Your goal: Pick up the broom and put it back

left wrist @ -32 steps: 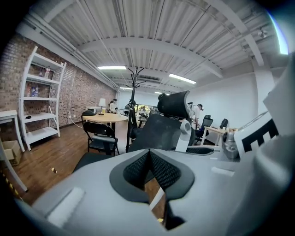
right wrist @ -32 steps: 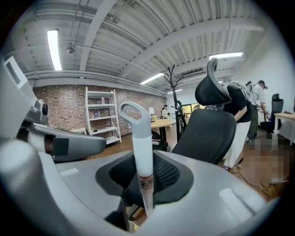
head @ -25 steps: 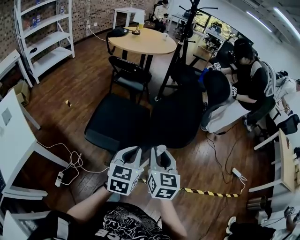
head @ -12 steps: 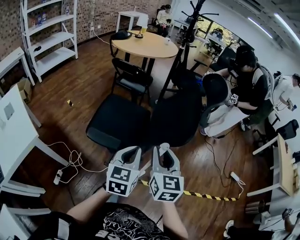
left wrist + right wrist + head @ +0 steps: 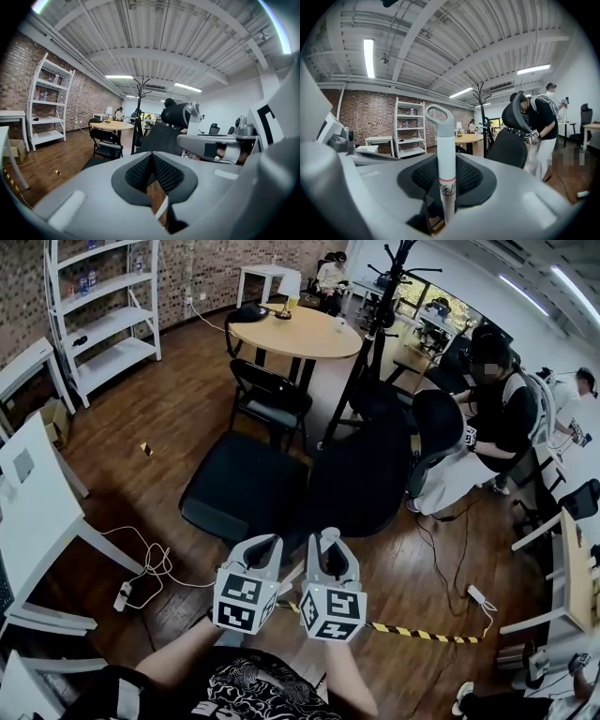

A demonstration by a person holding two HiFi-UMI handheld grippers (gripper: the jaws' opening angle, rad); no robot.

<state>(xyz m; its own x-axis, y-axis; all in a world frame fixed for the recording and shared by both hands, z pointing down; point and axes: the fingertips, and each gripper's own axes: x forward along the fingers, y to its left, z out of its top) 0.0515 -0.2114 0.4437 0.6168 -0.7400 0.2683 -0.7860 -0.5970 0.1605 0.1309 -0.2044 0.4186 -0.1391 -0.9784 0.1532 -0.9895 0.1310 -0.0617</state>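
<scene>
The broom shows only as its white handle with a grey loop at the top. It stands upright between the jaws of my right gripper, which is shut on it just below a red-edged label. In the head view the loop end pokes up from the right gripper, low in the picture's middle. Right beside it is my left gripper. Its pads meet at the tips with nothing between them. The broom's head is hidden.
A black office chair stands straight ahead, with a folding chair, a round table and a coat stand behind it. A person sits at right. A white desk and cables lie left; striped tape crosses the floor.
Both grippers have edged slightly forward and up together, side by side. The right one keeps its hold on the broom handle.
</scene>
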